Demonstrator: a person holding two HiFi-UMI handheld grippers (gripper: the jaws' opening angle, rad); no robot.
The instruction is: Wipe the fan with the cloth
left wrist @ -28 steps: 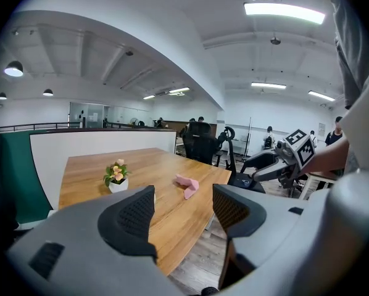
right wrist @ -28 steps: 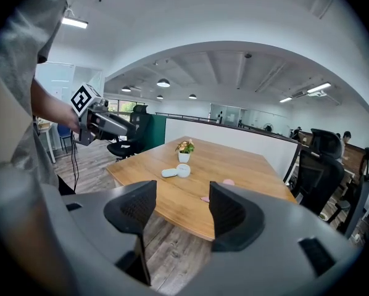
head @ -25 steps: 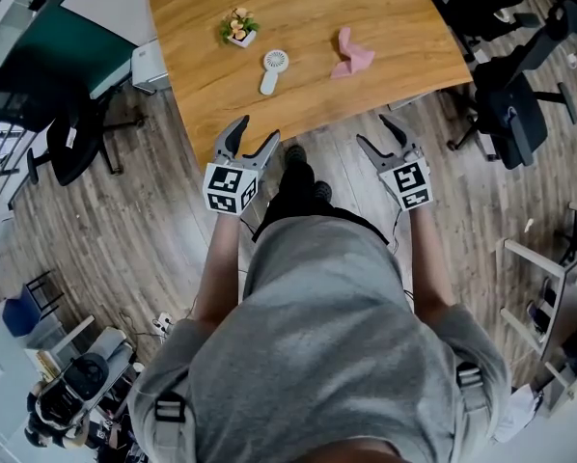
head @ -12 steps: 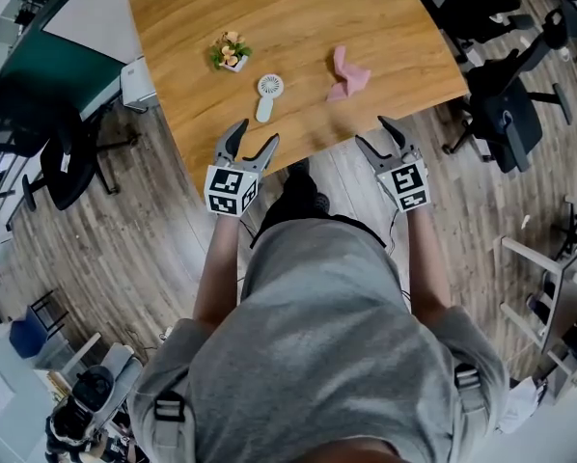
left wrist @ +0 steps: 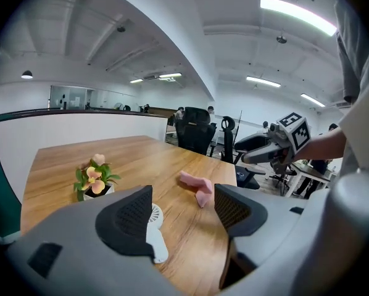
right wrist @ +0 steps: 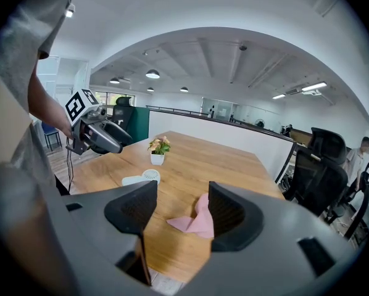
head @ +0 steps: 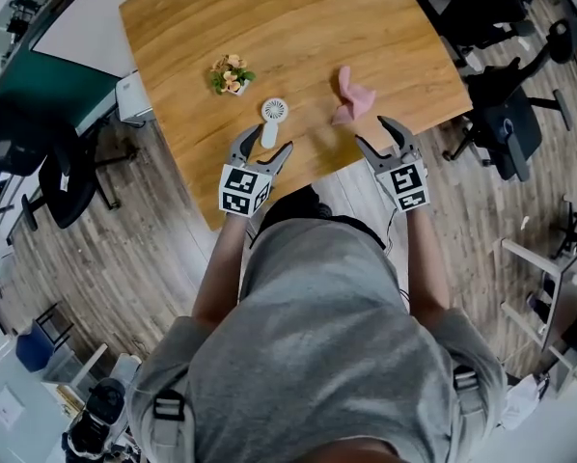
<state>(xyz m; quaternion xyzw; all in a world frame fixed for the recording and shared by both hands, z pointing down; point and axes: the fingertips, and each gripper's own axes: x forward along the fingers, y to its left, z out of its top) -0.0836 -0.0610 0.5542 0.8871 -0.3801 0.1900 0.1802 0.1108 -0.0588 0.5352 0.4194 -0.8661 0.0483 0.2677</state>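
A small white hand fan (head: 272, 119) lies flat on the wooden table (head: 298, 27) near its front edge. A crumpled pink cloth (head: 352, 96) lies to the fan's right. My left gripper (head: 265, 141) hovers over the table edge just short of the fan's handle. It is open, its jaws have just been opening a little, and nothing is between them. In the left gripper view the fan (left wrist: 153, 224) shows just past the left jaw. My right gripper (head: 373, 132) is open and empty, just short of the cloth (right wrist: 194, 219).
A little potted flower (head: 231, 73) stands behind and left of the fan. Black office chairs stand to the right (head: 506, 123) and left (head: 67, 162) of the table. A green partition (head: 57, 66) runs along the table's left side. The person stands at the front edge.
Both grippers have moved forward from over the floor to the table's front edge. The left now reaches the fan's handle end, the right nears the cloth. Fan and cloth lie unmoved.
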